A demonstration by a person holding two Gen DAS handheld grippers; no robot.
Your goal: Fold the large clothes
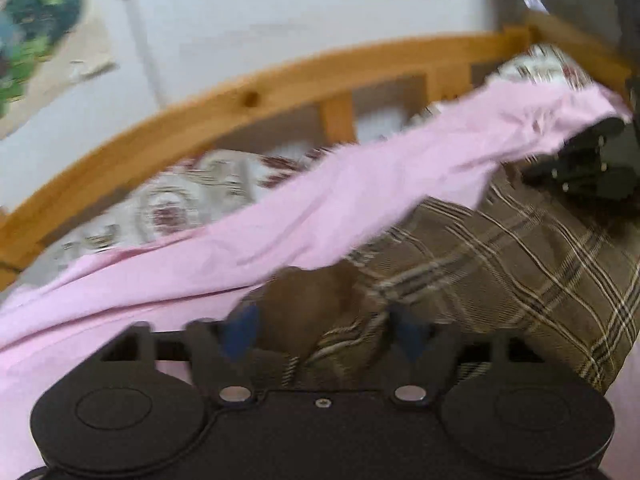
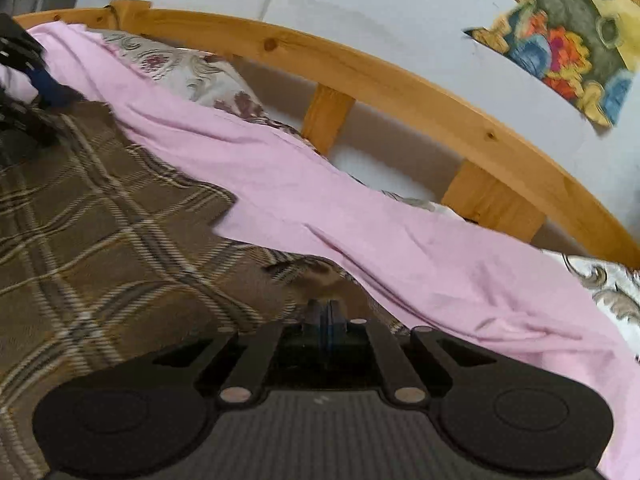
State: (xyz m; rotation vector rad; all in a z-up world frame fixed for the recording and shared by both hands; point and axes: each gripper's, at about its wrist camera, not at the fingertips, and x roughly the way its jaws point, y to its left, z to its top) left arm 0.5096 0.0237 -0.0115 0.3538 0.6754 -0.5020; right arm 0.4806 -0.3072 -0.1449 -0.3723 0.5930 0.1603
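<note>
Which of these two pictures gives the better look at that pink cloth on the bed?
The right wrist view. There the pink cloth is fairly sharp and runs as a long band across the brown checked blanket, creases visible. In the left wrist view the cloth is blurred, and its far end drapes over the other tongs.

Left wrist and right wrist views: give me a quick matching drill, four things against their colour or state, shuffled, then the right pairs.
Things:
1. left gripper
2. right gripper
3. garment
4. blanket

States:
A. brown plaid
B. jaws shut
C. pink
D. jaws open, nothing between them

Pairs: 1-D, 2-B, 3-C, 4-A
</note>
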